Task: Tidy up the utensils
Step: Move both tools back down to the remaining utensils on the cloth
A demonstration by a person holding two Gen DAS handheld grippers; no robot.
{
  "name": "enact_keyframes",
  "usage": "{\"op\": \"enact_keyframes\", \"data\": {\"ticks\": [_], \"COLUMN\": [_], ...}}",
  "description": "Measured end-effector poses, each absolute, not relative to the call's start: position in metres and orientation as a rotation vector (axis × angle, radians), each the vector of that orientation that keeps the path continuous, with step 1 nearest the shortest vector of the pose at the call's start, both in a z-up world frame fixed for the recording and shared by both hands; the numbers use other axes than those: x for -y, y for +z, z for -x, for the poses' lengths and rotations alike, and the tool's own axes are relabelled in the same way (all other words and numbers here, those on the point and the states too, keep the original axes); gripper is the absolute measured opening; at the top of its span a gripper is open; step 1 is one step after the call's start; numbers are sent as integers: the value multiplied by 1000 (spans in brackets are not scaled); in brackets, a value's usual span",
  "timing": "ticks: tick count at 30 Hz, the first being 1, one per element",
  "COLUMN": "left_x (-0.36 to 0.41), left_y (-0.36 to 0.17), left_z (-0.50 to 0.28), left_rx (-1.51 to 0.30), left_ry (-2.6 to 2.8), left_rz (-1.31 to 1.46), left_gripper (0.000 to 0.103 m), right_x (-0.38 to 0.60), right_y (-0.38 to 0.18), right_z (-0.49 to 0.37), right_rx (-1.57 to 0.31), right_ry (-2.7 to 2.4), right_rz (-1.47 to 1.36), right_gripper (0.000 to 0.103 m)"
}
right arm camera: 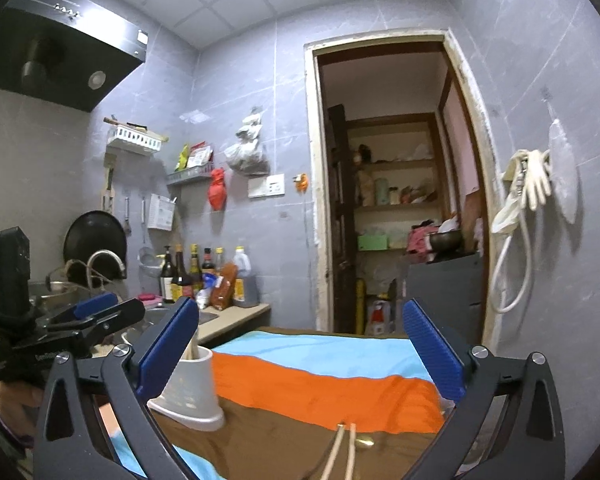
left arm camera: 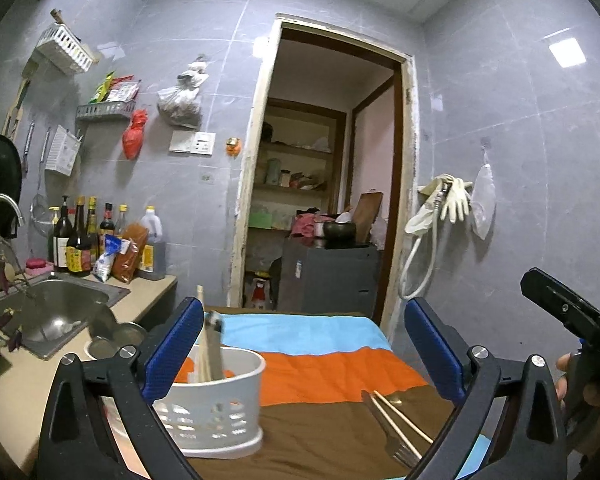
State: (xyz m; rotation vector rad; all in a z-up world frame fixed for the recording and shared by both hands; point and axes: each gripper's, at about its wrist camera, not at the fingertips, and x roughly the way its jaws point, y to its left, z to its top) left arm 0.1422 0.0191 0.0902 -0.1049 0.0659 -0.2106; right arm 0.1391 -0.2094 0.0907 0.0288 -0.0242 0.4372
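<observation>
Both tools gape empty: left tool [left arm camera: 304,354] behind caddy [left arm camera: 216,404], right tool [right arm camera: 300,354] above chopsticks [right arm camera: 342,454]

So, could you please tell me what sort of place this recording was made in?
Most likely a small home kitchen: a steel sink with a tap, sauce bottles on the counter, and a range hood on the tiled wall.
</observation>
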Motion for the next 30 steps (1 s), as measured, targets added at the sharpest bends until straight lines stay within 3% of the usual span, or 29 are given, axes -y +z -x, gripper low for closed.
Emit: {"op": "enact_keyframes", "data": {"ticks": [15, 30], "left_x": [30, 61], "left_y": [41, -9], "left_z": [-186, -247], "left_rx": [-297, -634], "left_ry": [-318, -348], "left_rz": [76, 18], "left_gripper": [99, 99], "right_x": [266, 279], "right_y": [38, -19], "right_z": [-157, -216], "right_rx": [-138, -486], "right_ry": [325, 333], "right_rz": [-1, 22], "right_gripper": [103, 103]}}
